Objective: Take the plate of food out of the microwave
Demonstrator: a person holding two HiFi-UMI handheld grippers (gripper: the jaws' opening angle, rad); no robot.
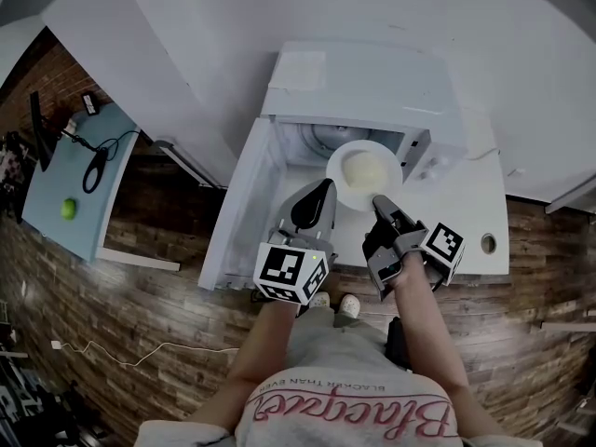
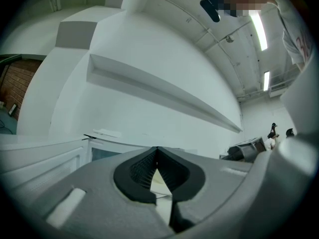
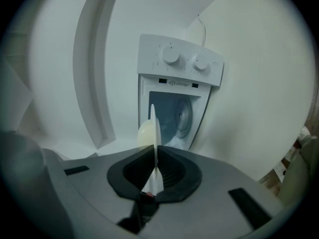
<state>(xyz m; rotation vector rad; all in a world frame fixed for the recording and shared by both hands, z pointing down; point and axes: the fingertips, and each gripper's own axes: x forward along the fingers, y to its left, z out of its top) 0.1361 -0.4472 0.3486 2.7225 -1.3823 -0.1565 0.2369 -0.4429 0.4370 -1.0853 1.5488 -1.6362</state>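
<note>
Plate of food (image 1: 364, 170) at open microwave (image 1: 363, 87) mouth, left gripper (image 1: 327, 185) and right gripper (image 1: 377, 200) each clamped on its rim

I note a white microwave (image 1: 363, 87), a white plate (image 1: 337, 189) bearing pale yellow food (image 1: 366, 168), a grey left gripper (image 1: 321, 192) and right gripper (image 1: 378, 201) with black jaws, black-and-white square-patterned marker cubes (image 1: 291, 270), and a brown plank-patterned floor (image 1: 168, 296).

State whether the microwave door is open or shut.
Open: the microwave door stands swung out leftward, baring the cavity behind the plate.
</note>
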